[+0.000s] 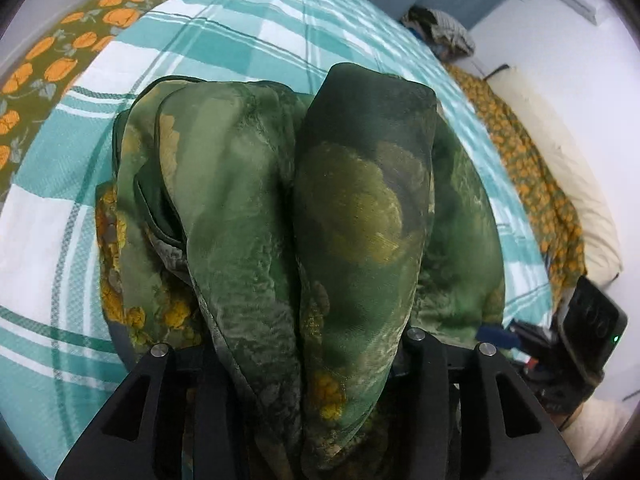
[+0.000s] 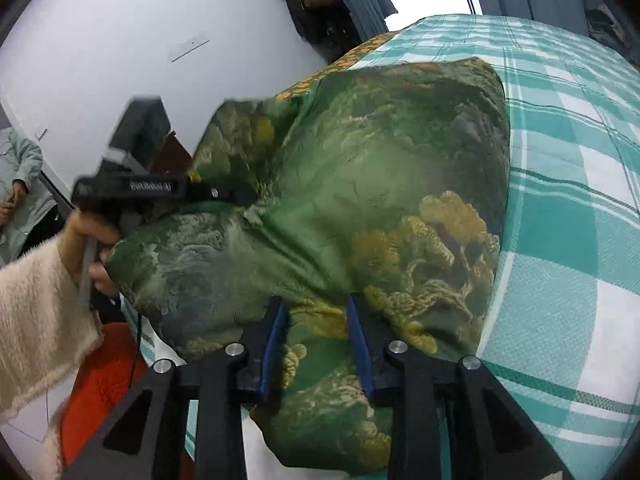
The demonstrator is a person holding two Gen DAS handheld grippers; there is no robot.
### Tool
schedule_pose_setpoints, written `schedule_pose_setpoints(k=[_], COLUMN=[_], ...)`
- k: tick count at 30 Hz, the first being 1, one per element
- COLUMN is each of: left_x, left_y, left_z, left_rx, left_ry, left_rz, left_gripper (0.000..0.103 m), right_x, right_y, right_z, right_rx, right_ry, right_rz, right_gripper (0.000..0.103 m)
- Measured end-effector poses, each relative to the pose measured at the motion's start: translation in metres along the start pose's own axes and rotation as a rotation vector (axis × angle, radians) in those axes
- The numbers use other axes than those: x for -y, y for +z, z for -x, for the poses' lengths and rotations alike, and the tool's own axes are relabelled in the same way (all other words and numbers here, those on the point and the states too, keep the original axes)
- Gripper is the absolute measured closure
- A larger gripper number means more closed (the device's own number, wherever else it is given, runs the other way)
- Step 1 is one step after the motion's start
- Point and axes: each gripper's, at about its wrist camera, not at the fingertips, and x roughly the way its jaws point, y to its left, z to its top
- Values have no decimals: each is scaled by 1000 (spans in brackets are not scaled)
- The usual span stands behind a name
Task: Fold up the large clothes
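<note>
A large green silky cloth with yellow floral print hangs in folds over my left gripper; its fingers are covered by the fabric, which runs down between them. In the right wrist view the same cloth bulges above the bed. My right gripper has its blue-padded fingers either side of a bunch of cloth, clamping it. The left gripper shows at the left, held by a hand in a cream sleeve, pinching the cloth's edge.
The bed has a teal and white checked sheet with an orange-flowered olive cover along its edge. A cream pillow lies at right. A red rug is on the floor. A person in pale green stands at far left.
</note>
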Motion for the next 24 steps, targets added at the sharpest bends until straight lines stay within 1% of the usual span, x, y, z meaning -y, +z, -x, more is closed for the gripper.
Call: schedule_pose_setpoints(k=[2,5,6,8,9,11,12,13,14,15,16,18,19,20,24], left_x=[6,15,16,18,15,4,-1,-13,-16,-19,-21,-19,-17,-15,-14], left_y=[5,15,19,24,25,24,22,18,15,12,10,8,6,6,7], left_z=[2,16,22,27,27,22,18,16,12,8,5,-4,-4,-4,-4], left_rx=[-10,-10,-4,1,1,-7,-8,-6,-1,3,5,1,7,9,9], left_ry=[8,-11,-17,-22,-27,-45,-59,-70,-75,-65,-59,-21,-12,-14,-27], left_rz=[-18,-23,-27,-29,-23,6,29,46,61,69,70,52,42,37,41], left_gripper=[58,59,59,59,59,57,56,56,55,56,56,56,55,55,55], right_x=[-2,-17,-22,-24,-22,-13,-4,4,14,25,31,30,26,24,11], right_y=[1,22,28,56,75,104,122,131,136,135,128,111,107,108,102], right_z=[4,25,33,44,46,38,23,8,-17,-43,-67,-96,-96,-92,-52], right_rx=[-2,-35,-26,21,39,54,40,15,-40,-108,-167,-199,-176,-165,-107], right_ry=[-1,2,0,-30,-54,-96,-93,-91,-91,-103,-135,-217,-242,-246,-228], right_rz=[5,31,38,50,51,36,3,-33,-82,-108,-109,-40,-17,-21,20], right_gripper=[72,72,72,70,70,70,70,70,70,70,70,71,71,71,70])
